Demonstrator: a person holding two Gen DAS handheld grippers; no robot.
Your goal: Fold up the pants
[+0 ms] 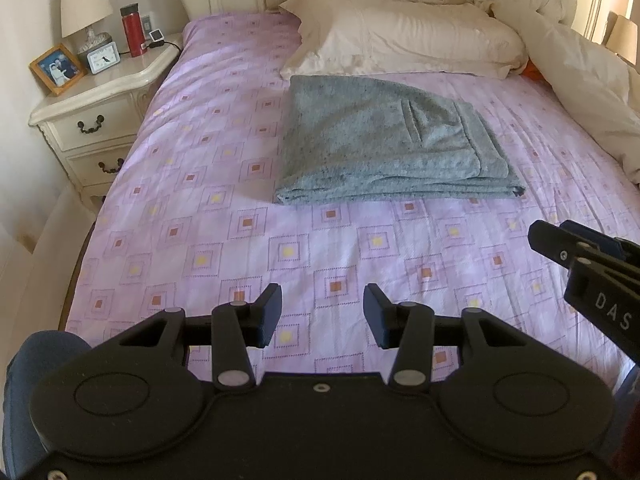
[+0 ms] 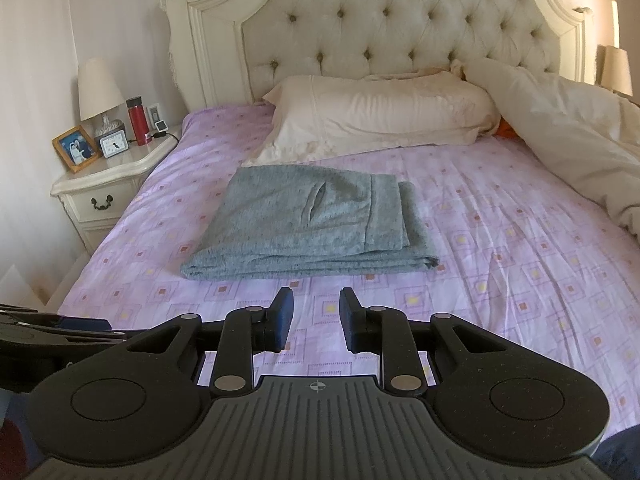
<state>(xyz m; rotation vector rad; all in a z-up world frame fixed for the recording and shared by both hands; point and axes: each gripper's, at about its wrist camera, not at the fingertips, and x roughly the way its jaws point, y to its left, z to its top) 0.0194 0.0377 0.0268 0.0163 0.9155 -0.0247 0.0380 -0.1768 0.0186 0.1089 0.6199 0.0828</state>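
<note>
Since both jaws hang apart and empty, my left gripper (image 1: 322, 316) and right gripper (image 2: 316, 320) hover short of the pants (image 2: 308, 228); those sit folded mid-bed before the pillow (image 2: 376, 116); risk: any nudge unstacks the layers.

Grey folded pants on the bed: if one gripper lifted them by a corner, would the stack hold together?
Probably not. The grey pants look like soft knit, lying in loose layers, so they would likely droop and unfold. They look light, and would probably bunch on the purple bedsheet if pushed.
</note>
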